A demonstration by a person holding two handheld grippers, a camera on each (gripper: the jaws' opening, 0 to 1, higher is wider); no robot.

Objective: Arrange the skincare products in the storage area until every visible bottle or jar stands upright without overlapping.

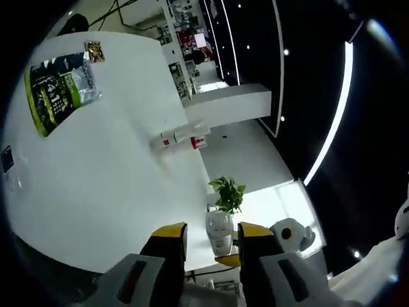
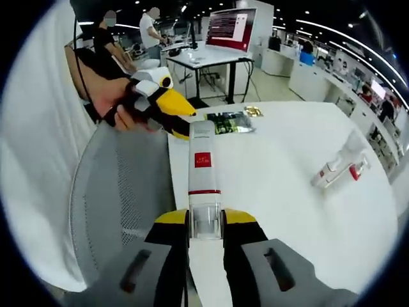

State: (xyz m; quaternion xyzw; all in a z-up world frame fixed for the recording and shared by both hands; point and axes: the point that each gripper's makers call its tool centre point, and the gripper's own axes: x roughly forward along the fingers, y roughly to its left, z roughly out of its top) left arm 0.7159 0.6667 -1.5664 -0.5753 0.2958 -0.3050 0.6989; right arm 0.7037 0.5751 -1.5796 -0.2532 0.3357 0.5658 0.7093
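Observation:
My right gripper [image 2: 206, 225] is shut on the clear cap end of a white tube with a red square label [image 2: 202, 163], which points away from me over the white table [image 2: 281, 192]. A hand holds my left gripper [image 2: 181, 118] just left of the tube's far end. In the left gripper view my left gripper [image 1: 211, 238] is open with nothing between its yellow tips. Two small pale bottles with red marks [image 2: 339, 167] lie side by side on the table's right, and I see those bottles [image 1: 182, 137] near the table edge [image 1: 192, 160].
A green and black packet [image 2: 229, 121] and a small gold packet [image 2: 254, 110] lie at the table's far side. A grey mesh chair back [image 2: 121, 192] stands to my left beside a person in white. A potted plant [image 1: 225, 204] sits beyond the table edge.

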